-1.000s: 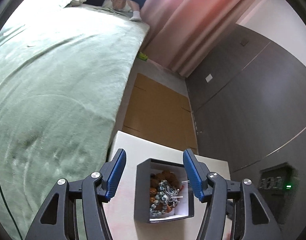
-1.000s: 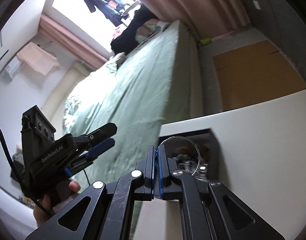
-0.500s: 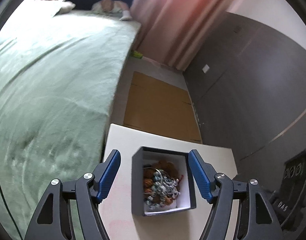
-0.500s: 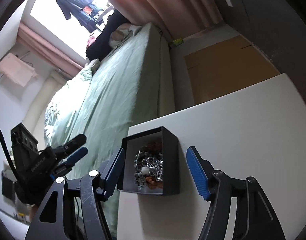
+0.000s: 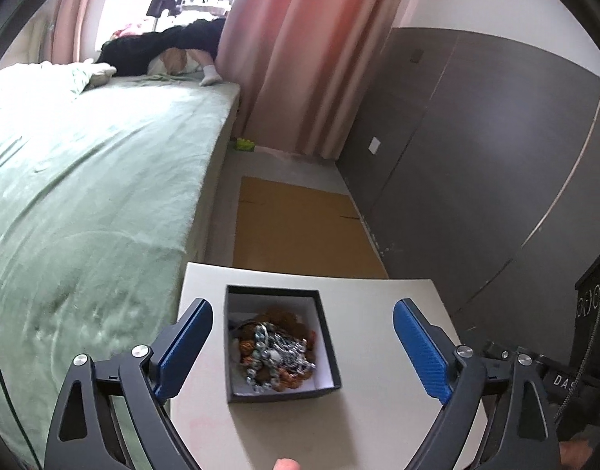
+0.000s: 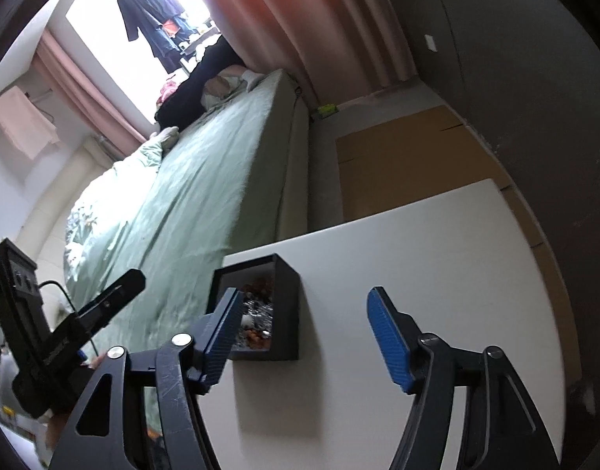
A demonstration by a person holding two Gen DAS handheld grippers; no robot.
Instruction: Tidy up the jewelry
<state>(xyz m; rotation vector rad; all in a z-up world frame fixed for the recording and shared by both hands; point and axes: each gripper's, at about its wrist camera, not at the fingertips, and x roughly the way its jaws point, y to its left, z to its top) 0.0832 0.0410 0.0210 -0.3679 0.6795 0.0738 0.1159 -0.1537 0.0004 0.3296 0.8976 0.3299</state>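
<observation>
A small black box with a white lining sits on a white table. It holds a tangle of jewelry: silver chains and brown beads. My left gripper is open and empty, its blue pads on either side of the box, above it. In the right wrist view the box stands near the table's left edge with the jewelry inside. My right gripper is open and empty, just right of the box. The left gripper shows there at the far left.
A bed with a green cover runs along the table's left side. Flat cardboard lies on the floor beyond the table. Dark wardrobe doors stand on the right. Pink curtains hang at the back.
My right gripper, shut on a silver ring over the box a second ago, has opened and drawn back. The ring now lies in the box. The left gripper has opened wider.
</observation>
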